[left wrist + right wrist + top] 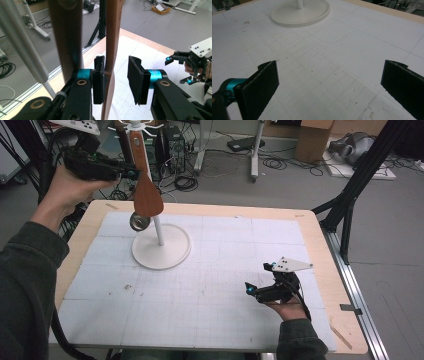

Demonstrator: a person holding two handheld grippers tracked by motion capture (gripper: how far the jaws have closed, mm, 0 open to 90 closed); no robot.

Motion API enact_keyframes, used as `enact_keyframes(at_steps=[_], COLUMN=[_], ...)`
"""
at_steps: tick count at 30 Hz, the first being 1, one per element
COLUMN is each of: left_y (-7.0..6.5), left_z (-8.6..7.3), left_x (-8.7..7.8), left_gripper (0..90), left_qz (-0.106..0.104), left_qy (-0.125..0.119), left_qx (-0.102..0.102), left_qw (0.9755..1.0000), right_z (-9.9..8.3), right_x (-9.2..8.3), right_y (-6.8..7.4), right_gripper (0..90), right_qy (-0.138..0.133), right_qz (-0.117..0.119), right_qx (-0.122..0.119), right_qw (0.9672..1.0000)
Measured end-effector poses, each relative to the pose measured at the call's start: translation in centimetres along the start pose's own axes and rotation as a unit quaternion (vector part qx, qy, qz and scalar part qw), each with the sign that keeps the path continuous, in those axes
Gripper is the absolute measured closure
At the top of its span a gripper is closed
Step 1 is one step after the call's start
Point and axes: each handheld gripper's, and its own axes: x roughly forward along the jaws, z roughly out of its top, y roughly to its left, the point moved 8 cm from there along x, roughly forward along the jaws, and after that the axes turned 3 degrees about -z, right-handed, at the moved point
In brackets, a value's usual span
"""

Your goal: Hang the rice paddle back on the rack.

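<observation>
Reaching up level, the left gripper (116, 80) stands part-open around the hanging wooden spatula (145, 185), one pad touching it.

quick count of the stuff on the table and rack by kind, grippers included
wooden spatula: 1
metal ladle: 1
white rack: 1
left gripper, right gripper: 2
total: 5

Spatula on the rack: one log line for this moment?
spatula: hanging on rack | left gripper: open, one pad touching handle | right gripper: open, over mat
</observation>
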Motion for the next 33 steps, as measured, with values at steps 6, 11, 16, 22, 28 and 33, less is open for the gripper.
enact_keyframes(at_steps=[6,11,16,22,28,33], left_y=[-0.2,-0.5,-0.8,-1.5,-2.2,-2.3], left_z=[-1.3,-2.1,-2.9,-4.3,-5.8,-7.4], left_x=[-0.6,-1.3,-1.6,-1.3,-1.1,-0.9], left_gripper=[65.9,65.4,60.9,54.4,47.2,42.8], left_qz=[0.004,0.008,0.013,0.007,0.002,0.011], left_qy=[0.005,-0.001,-0.003,0.001,-0.001,-0.007], left_qx=[-0.002,-0.002,-0.002,0.000,0.000,-0.003], left_qw=[1.0000,1.0000,0.9999,1.0000,1.0000,0.9999], right_z=[-0.1,-0.1,0.0,0.0,0.0,0.0], right_x=[0.1,0.0,-0.2,-0.2,-0.2,-0.2], right_y=[0.0,-0.2,-0.2,-0.4,-0.5,-0.5], right_gripper=[0.4,0.4,0.4,0.4,0.4,0.4], right_qy=[0.004,0.003,-0.002,-0.002,-0.002,-0.002], right_qz=[0.002,-0.001,-0.003,-0.008,-0.012,-0.012], right_qx=[-0.001,0.002,0.007,0.005,0.006,0.008], right_qw=[1.0000,1.0000,1.0000,1.0000,0.9999,0.9999])
